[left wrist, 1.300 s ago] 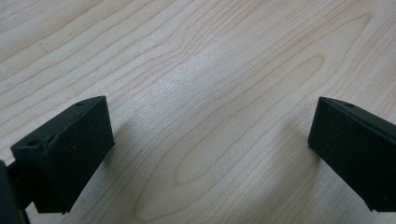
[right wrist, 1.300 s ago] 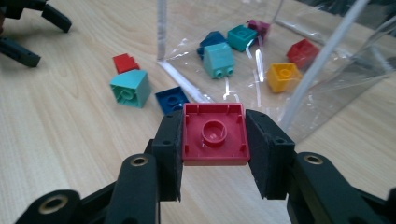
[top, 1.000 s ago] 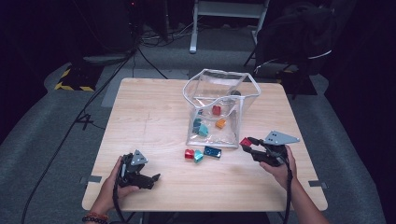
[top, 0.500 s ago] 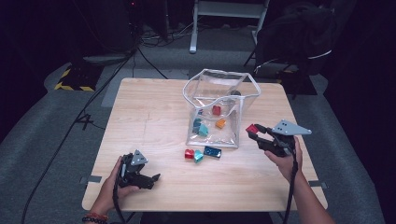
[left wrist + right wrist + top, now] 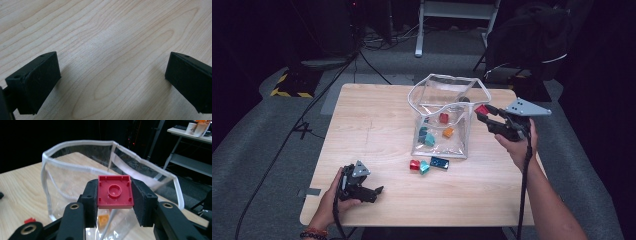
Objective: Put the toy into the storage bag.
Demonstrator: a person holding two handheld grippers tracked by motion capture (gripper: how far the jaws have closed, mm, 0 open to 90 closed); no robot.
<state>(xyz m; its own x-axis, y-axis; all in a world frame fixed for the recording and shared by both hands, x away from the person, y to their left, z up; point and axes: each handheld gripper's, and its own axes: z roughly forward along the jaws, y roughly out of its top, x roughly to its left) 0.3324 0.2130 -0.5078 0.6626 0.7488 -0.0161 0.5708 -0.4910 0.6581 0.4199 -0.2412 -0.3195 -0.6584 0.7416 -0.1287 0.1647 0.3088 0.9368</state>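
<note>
We list a light wooden bench (image 5: 377, 125) carrying a clear plastic bag (image 5: 447, 107) with a white-edged rim, standing open toward the far middle of the bench. Inside the bag we count a red block (image 5: 444, 118), an orange block (image 5: 448, 132) and two teal blocks (image 5: 427, 137). On the bench just in front of the bag lie three loose pieces: a small red block (image 5: 414, 165), a teal piece (image 5: 424, 167) touching it, and a dark blue flat piece (image 5: 439, 162) just beside that. The right gripper (image 5: 486, 114) is held raised at the bag's right side, near its rim; in the right gripper view its fingers (image 5: 141, 200) are clamped on a red square brick (image 5: 114, 192), one pad against each side, with the hollow underside and its round stud socket facing the camera. The brick sits in the air just beside the bag's opening, the orange block visible below through the clear wall. The left gripper (image 5: 379, 190) rests low at the near left corner of the bench, well apart from the bag and blocks; in the left gripper view its fingers (image 5: 37, 80) stand wide apart with bare wood grain between them.
</note>
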